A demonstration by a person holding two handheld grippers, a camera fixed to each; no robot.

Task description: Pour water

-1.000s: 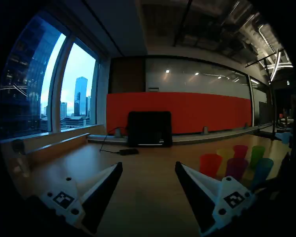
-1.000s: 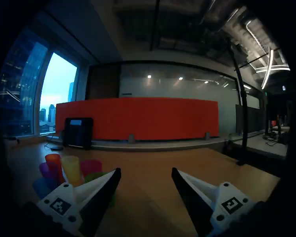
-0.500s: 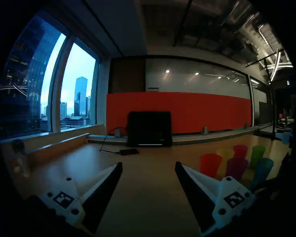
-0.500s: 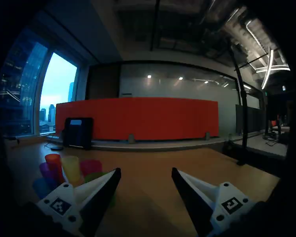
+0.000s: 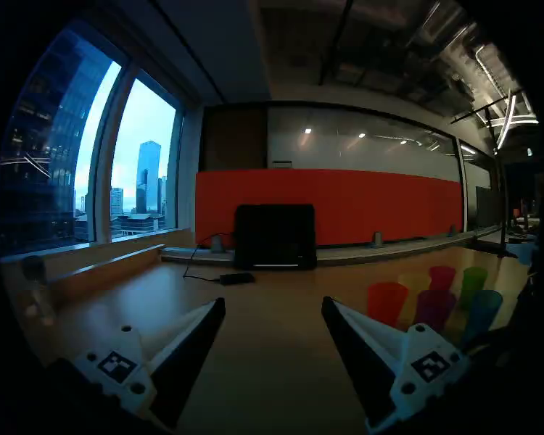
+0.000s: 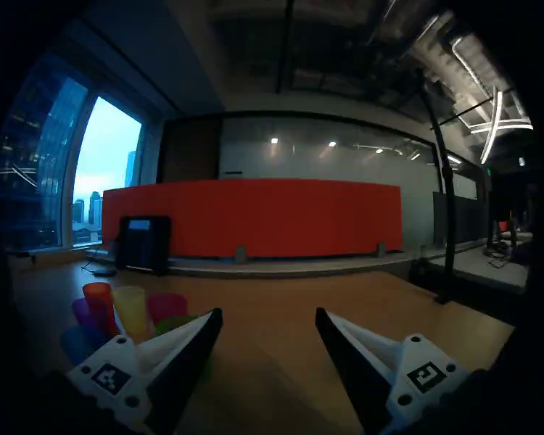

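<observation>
1. Translucent coloured plastic made up the cups (image 5: 434, 308). They stood upright in a tight cluster on the wooden table (image 5: 272, 362), at the lower right of the left gripper view. In the right gripper view the same cups (image 6: 132, 308) sat at the lower left.
2. The left gripper (image 5: 273, 301) had its fingers spread wide with nothing between them. The right gripper (image 6: 268, 312) was likewise spread and empty, with the cluster just beside the finger at the frame's left.
3. The cups looked light, thin-walled and smooth, so they would likely slip or buckle under a hard squeeze. Whether any held water could not be told.
4. A hold across the mid-wall of an outer one, such as the orange cup (image 5: 386, 301), seemed safest, because its neighbours crowded close.
</observation>
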